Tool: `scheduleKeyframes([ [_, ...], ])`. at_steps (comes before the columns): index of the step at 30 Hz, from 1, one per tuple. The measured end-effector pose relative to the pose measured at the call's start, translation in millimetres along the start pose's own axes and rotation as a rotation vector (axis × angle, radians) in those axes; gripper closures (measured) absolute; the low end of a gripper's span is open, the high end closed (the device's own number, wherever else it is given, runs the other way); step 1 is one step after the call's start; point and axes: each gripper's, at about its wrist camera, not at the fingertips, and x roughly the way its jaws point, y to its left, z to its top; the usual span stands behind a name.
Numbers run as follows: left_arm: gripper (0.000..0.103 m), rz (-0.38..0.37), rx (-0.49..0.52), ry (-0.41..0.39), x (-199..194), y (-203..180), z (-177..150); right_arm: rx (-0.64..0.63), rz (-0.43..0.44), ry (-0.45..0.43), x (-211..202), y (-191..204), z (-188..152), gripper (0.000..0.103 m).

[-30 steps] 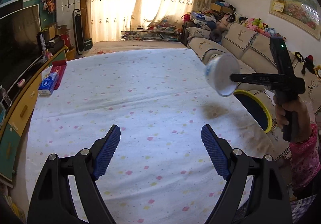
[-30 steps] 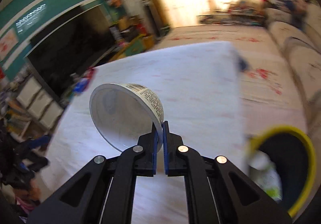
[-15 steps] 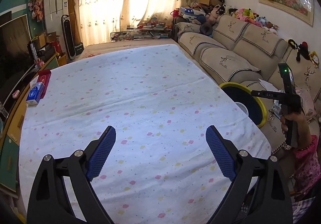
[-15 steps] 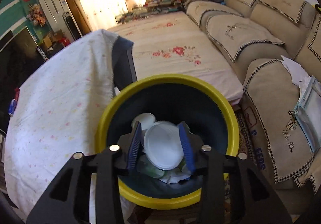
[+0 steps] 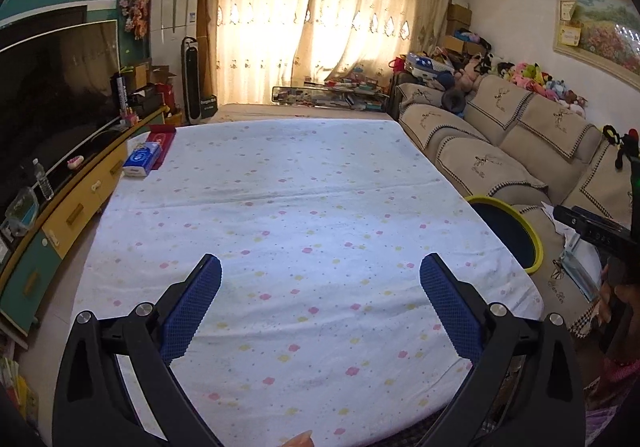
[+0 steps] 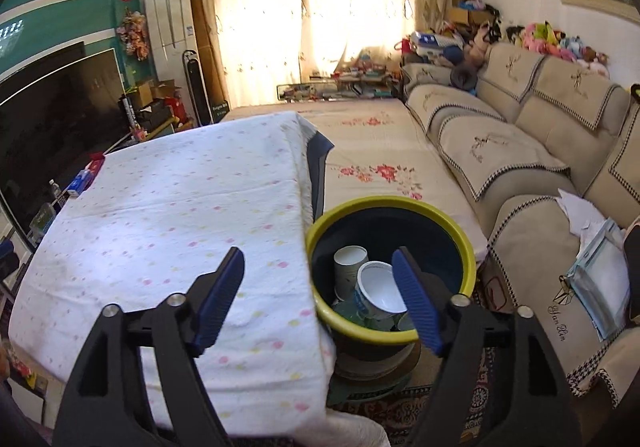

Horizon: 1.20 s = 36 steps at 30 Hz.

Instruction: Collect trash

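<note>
Trash bin [image 6: 390,207] with cups [image 6: 376,289] sits just right of the desk [image 6: 168,215], below the wide, empty right hand-held gripper [image 6: 320,297]; left hand-held gripper [image 5: 320,311], also wide and empty, is farther.

Trash bin [image 6: 390,207]: round, yellow rim, dark interior, upright on floor just beside worktop's right edge. Inside: white bowl-shaped cup [image 6: 378,289], tilted, mouth up; white paper cup [image 6: 349,265] leaning behind it; greenish scraps beneath.
</note>
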Motion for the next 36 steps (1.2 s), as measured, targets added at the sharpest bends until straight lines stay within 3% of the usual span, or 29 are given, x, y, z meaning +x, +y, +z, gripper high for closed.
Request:
scheduleKeyframes([
  [7, 0.005, 0.028, -0.034, -0.077, -51.0, 10.0, -12.2, -0.050, -0.013, -0.075, -56.6, 28.0, -11.3, 0.011],
  [15, 0.005, 0.058, -0.040, -0.142, -87.1, 9.8, -24.5, -0.072, 0.010, -0.117, -82.9, 47.9, -16.7, 0.009],
  [36, 0.005, 0.071, -0.050, -0.133, -87.7, 10.3, -25.5, -0.068, 0.021, -0.108, -76.1, 51.2, -15.4, 0.008],
])
